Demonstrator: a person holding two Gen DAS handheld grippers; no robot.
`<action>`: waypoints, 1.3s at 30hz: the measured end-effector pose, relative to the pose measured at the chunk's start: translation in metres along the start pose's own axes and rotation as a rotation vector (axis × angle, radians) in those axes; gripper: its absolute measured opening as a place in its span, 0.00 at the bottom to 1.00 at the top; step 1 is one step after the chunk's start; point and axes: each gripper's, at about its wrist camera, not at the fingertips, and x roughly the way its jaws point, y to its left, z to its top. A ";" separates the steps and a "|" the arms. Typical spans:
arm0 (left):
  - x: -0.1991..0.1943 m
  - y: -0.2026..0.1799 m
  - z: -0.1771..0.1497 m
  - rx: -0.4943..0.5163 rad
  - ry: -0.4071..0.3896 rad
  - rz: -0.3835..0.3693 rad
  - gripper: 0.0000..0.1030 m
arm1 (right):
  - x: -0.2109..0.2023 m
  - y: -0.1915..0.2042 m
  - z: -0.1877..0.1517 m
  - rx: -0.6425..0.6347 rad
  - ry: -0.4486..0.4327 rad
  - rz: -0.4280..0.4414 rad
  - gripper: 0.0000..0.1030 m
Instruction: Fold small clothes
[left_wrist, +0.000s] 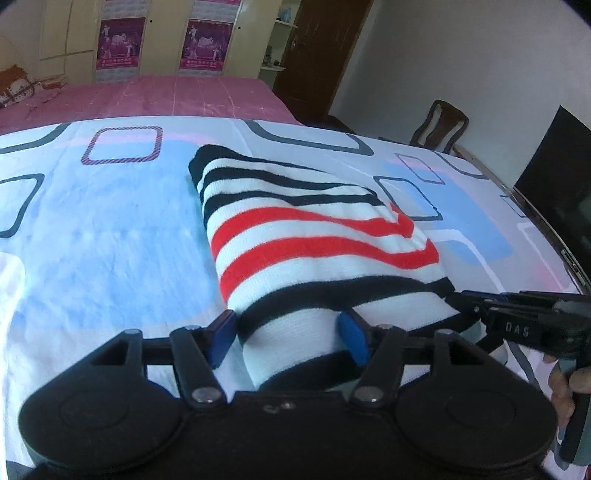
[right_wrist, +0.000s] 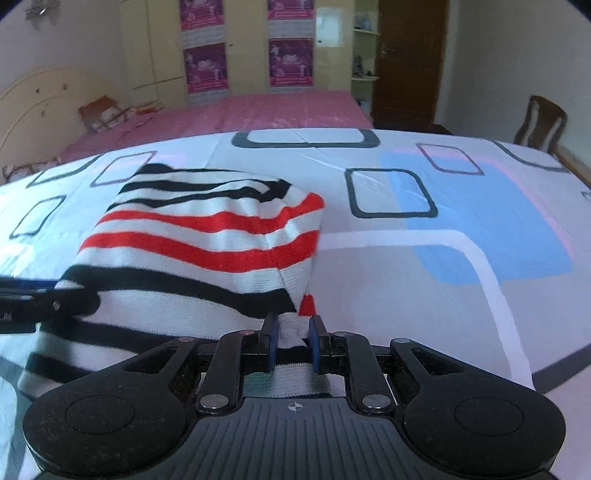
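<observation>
A folded knit garment (left_wrist: 295, 229) with black, red and white stripes lies on the patterned cloth (left_wrist: 110, 221). My left gripper (left_wrist: 288, 336) is open, its blue pads standing either side of the garment's near end without pressing it. My right gripper (right_wrist: 293, 339) is shut on a bunched bit of the striped garment (right_wrist: 207, 236) at its near right corner. In the left wrist view the right gripper (left_wrist: 461, 299) comes in from the right and pinches that corner. The left gripper (right_wrist: 37, 299) shows at the left edge of the right wrist view.
The patterned cloth (right_wrist: 443, 295) spreads wide to the right of the garment. Behind it lie a pink bed (right_wrist: 258, 110), a wooden chair (right_wrist: 543, 122) and wardrobes. A dark screen (left_wrist: 561, 184) stands at the right. A person's hand (left_wrist: 569, 384) holds the right gripper's handle.
</observation>
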 end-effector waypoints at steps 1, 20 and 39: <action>-0.001 0.000 0.001 0.009 0.000 0.000 0.61 | -0.004 0.002 0.001 0.007 -0.003 -0.014 0.15; -0.004 -0.009 0.013 -0.023 0.003 0.062 0.75 | -0.009 0.000 0.009 -0.033 0.011 0.071 0.64; 0.032 -0.006 0.027 -0.115 0.010 0.036 0.89 | 0.066 -0.034 0.044 0.111 0.078 0.264 0.64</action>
